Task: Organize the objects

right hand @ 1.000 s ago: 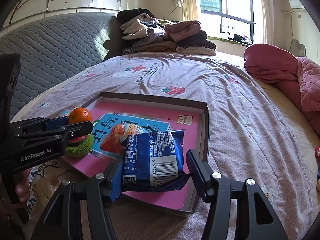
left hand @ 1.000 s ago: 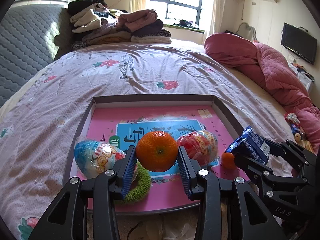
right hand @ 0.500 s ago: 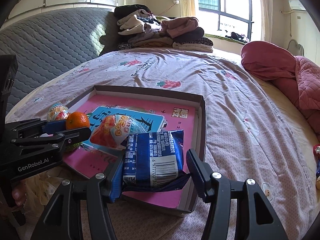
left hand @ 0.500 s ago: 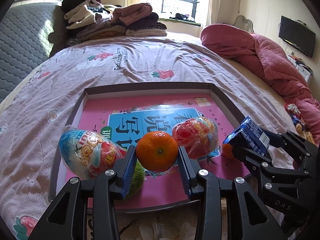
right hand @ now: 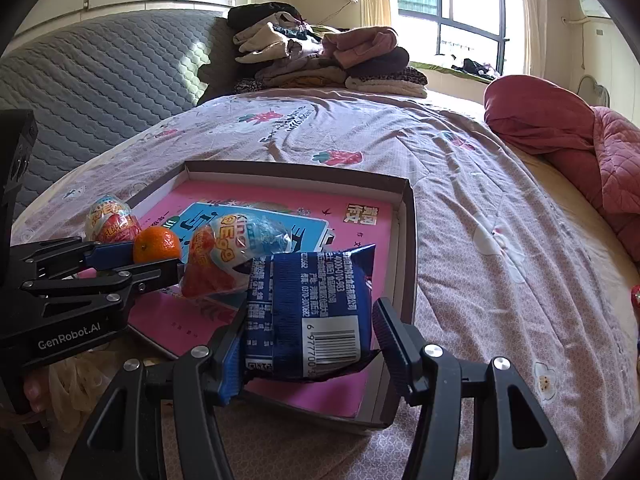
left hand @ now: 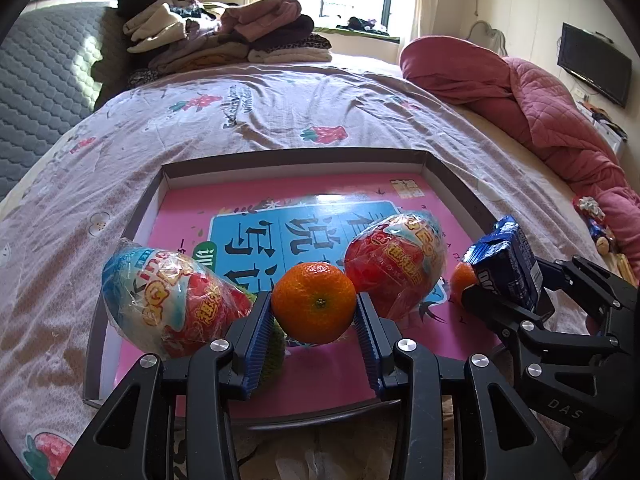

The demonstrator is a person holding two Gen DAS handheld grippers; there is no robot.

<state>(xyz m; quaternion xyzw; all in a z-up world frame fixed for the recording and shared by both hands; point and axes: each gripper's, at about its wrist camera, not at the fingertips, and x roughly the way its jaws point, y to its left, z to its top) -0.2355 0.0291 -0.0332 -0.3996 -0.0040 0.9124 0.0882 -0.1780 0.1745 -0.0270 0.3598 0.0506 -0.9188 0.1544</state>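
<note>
Holding an orange [left hand: 314, 308] pinched in my left gripper [left hand: 314, 322], a blue packet [right hand: 308, 314] clamped in my right gripper [right hand: 308, 330], both above the tray [left hand: 452, 184]; the round fruit may roll off, or knock the eggs [left hand: 394, 260]

My left tool [left hand: 315, 322] held a mandarin [left hand: 314, 302] over the near edge of the tray [left hand: 448, 178] on the bed [left hand: 280, 112]. One wrapped egg [left hand: 168, 300] lay left of it, another [left hand: 394, 264] right and beyond. Further right, my right tool [right hand: 308, 340] held a snack packet [right hand: 308, 308]. Folded clothes [left hand: 224, 40] were stacked far behind.
</note>
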